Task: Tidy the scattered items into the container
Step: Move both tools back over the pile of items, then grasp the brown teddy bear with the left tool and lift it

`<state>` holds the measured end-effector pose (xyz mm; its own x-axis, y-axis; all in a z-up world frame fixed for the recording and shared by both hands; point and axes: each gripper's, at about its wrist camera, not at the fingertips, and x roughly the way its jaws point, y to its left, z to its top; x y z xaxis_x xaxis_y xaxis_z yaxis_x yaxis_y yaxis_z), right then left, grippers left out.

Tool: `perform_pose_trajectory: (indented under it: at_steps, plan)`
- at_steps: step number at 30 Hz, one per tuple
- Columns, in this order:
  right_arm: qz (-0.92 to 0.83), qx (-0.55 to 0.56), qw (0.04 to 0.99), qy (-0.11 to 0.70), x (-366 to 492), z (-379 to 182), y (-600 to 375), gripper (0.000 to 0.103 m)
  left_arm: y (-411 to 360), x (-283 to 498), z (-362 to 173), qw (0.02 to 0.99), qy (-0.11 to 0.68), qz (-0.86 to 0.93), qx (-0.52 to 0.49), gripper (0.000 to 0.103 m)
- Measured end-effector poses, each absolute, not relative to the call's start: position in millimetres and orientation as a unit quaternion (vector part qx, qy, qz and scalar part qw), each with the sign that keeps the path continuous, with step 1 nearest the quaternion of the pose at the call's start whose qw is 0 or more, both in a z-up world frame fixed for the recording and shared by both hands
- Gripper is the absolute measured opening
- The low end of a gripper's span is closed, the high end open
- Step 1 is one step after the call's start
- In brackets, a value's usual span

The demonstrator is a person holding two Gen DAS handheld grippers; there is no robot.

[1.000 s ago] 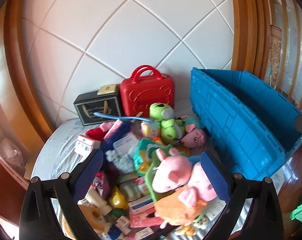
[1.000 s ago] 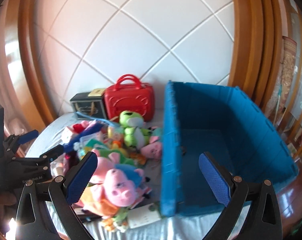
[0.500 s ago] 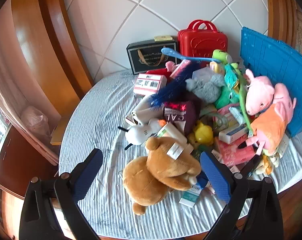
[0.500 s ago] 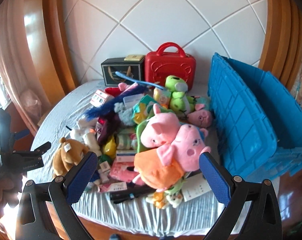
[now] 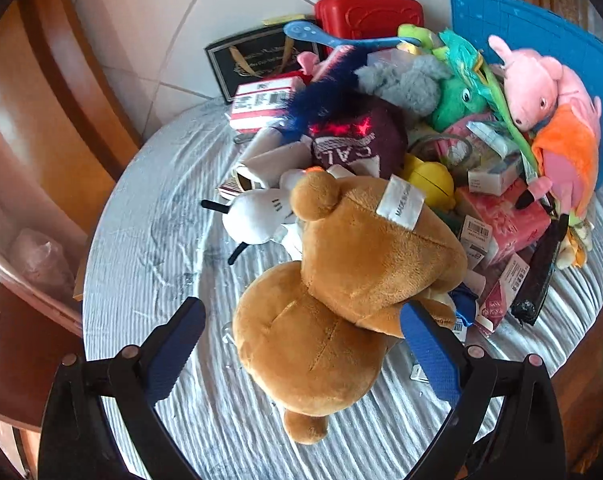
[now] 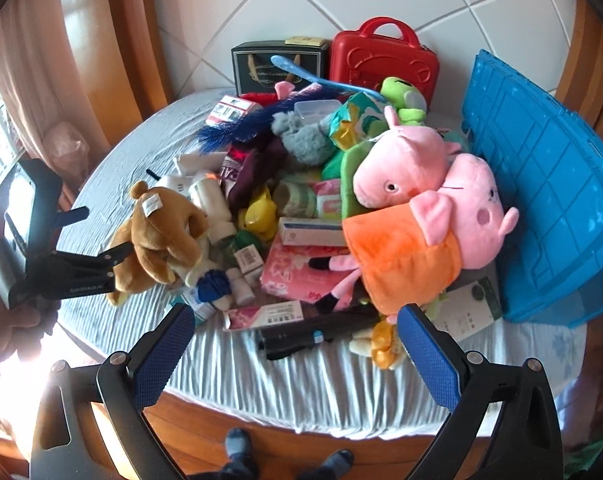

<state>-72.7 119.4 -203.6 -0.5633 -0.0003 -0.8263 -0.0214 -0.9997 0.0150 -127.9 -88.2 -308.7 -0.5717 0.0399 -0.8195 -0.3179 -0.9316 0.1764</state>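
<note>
A brown teddy bear [image 5: 341,300] lies face down at the near left of a toy pile on the round table [image 5: 149,240]. My left gripper [image 5: 305,348] is open, its blue fingers straddling the bear's body without pinching it. From the right wrist view, the left gripper [image 6: 105,232] sits against the bear [image 6: 161,232]. My right gripper [image 6: 295,356] hangs open and empty over the table's front edge. The blue crate [image 6: 541,200] stands at the right, with two pink pig plushes [image 6: 421,200] leaning beside it. The crate [image 5: 521,28] shows at the far right of the left wrist view.
A red case [image 6: 385,60] and a black box [image 6: 277,64] stand at the back by the tiled wall. Boxes, a black torch [image 6: 313,330], a yellow toy [image 6: 261,216] and other plushes fill the middle. A person's feet [image 6: 237,452] show below the table edge.
My left gripper has swung from the pig plushes to the brown bear and closed in until the bear sits between its fingers. The right gripper has pulled back from the crate to face the pile.
</note>
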Motion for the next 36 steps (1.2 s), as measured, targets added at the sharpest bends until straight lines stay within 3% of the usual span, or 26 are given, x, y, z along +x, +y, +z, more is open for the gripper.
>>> perform_pose_trajectory:
  at_steps: [14, 31, 36]
  plan:
    - [0.855, -0.518, -0.022, 0.005, -91.7, -263.5, 81.5, 0.103, -78.8, -168.0, -348.1, 0.172, 0.093, 0.854, -0.483, 0.103]
    - [0.849, -0.527, -0.038, -0.005, -98.0, -270.2, 60.0, 0.103, -93.7, -138.4, -331.9, 0.252, 0.143, 0.852, -0.437, 0.103]
    - [0.846, -0.532, -0.037, 0.0, -99.9, -277.1, 59.0, 0.103, -100.3, -143.3, -348.5, 0.243, 0.157, 0.84, -0.459, 0.103]
